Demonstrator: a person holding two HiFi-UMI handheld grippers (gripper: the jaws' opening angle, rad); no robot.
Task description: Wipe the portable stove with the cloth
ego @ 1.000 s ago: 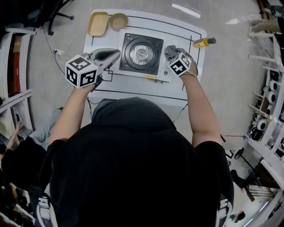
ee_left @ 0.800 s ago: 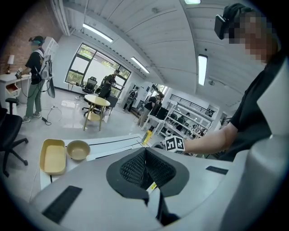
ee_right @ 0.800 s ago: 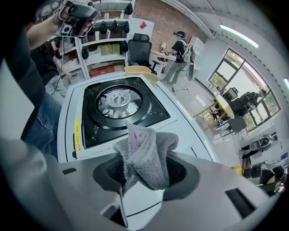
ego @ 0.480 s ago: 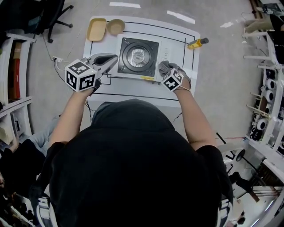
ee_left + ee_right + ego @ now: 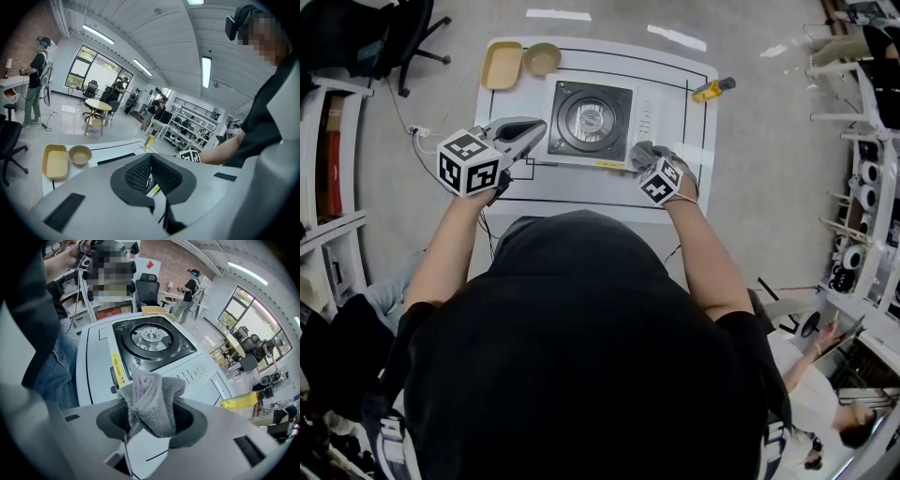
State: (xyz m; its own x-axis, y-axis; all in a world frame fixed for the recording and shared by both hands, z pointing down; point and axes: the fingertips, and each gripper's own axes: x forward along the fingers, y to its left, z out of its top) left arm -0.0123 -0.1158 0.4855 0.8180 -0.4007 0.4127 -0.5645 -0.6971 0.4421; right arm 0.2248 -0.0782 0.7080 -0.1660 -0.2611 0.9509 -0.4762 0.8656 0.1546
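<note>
The portable stove (image 5: 589, 120), white with a black square top and round burner, sits on the white table (image 5: 698, 141). My right gripper (image 5: 645, 157) is shut on a grey fluffy cloth (image 5: 639, 152) just off the stove's front right corner. In the right gripper view the cloth (image 5: 152, 401) bunches up between the jaws of my right gripper (image 5: 152, 420), with the stove (image 5: 154, 341) just beyond and its control knob below the cloth. My left gripper (image 5: 534, 129) hovers at the stove's left side, shut with nothing in it; in the left gripper view its black pads (image 5: 140, 173) meet at the tips.
A tan tray (image 5: 504, 64) and a tan bowl (image 5: 542, 58) lie at the table's far left corner. A yellow bottle (image 5: 712, 89) lies at the far right edge. Shelving stands at both sides and an office chair (image 5: 403, 28) beyond the table.
My right gripper has drawn back toward me with the cloth, from the stove's right panel to off its front right corner. The left gripper has barely moved.
</note>
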